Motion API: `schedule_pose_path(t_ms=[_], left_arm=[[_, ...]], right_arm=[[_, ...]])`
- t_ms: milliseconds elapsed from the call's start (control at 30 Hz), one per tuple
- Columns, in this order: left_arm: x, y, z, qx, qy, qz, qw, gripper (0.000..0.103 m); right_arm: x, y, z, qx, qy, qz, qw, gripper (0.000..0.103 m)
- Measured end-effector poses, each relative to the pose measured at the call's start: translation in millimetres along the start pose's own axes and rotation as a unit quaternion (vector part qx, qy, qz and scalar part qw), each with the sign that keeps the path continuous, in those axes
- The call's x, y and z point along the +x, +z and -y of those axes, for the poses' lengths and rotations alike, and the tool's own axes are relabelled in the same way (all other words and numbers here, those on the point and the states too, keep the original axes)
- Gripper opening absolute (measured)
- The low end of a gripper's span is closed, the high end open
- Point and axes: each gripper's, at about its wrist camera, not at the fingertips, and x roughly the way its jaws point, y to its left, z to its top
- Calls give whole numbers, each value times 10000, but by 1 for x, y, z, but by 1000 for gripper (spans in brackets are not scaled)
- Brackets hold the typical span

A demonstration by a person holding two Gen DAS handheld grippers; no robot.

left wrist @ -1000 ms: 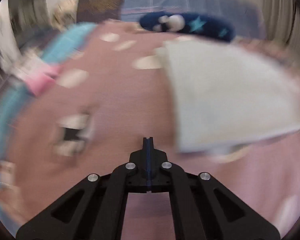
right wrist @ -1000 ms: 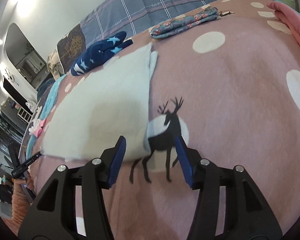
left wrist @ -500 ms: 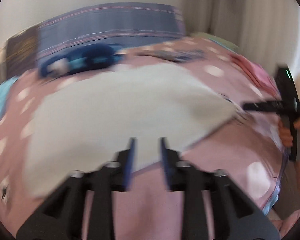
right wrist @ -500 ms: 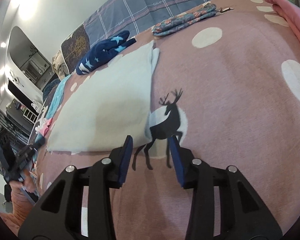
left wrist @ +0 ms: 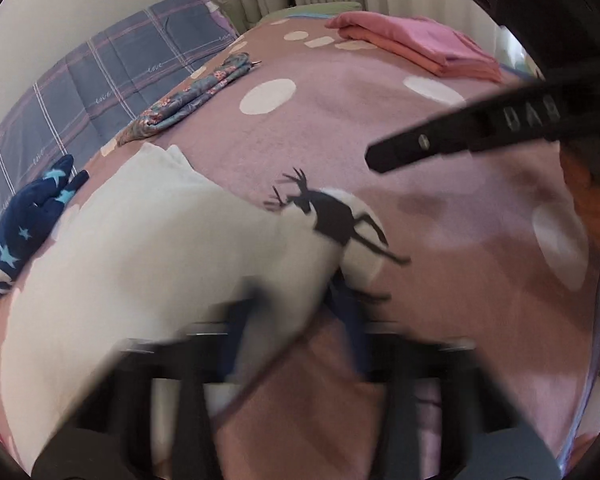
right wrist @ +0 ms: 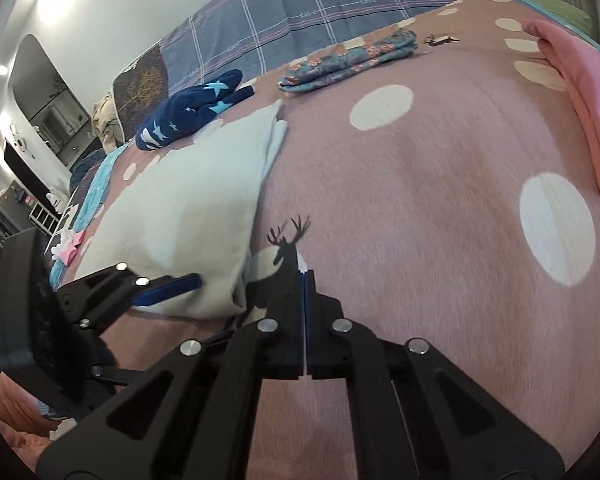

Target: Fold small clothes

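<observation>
**Both grippers pinched shut at the near corner of the pale cloth**

Right gripper [right wrist: 305, 276] has just snapped closed with nothing I can see in it, tips on the deer print [right wrist: 288, 240] just beside the cloth's corner. Left gripper [right wrist: 180, 282] has just closed too, and looks clamped on the near edge of the pale cloth [right wrist: 188, 208], which lies flat toward the left side of the fuzzy pink spotted blanket [right wrist: 440, 220]. The cloth looks light, soft and floppy, so I'd pinch corners and expect it to drape. Toward the far edge: a navy star garment [right wrist: 188, 108], a folded floral piece [right wrist: 348, 60] and a pink stack [right wrist: 588, 100].
</observation>
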Motion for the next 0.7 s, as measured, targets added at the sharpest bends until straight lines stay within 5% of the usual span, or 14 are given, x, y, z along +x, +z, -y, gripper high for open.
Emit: schedule_pose_path(t_ms=[67, 233, 500, 567, 700], left_arm=[[-10, -1, -25, -685, -285, 82, 9972, 1], [-39, -20, -71, -1646, -327, 430, 9849, 1], [-34, -29, -72, -1901, -384, 386, 9803, 1], [-33, -29, -70, -1840, -399, 379, 9814, 1], [-35, -29, -72, -1857, -442, 406, 9808, 1]], right_arm=[[4, 4, -1, -41, 99, -57, 9999, 3], [16, 11, -4, -108, 295, -236, 9992, 8], [61, 42, -10, 104, 689, -814, 9942, 9], [77, 57, -10, 255, 765, -964, 9921, 23], [108, 90, -16, 249, 549, -1106, 9920, 26]])
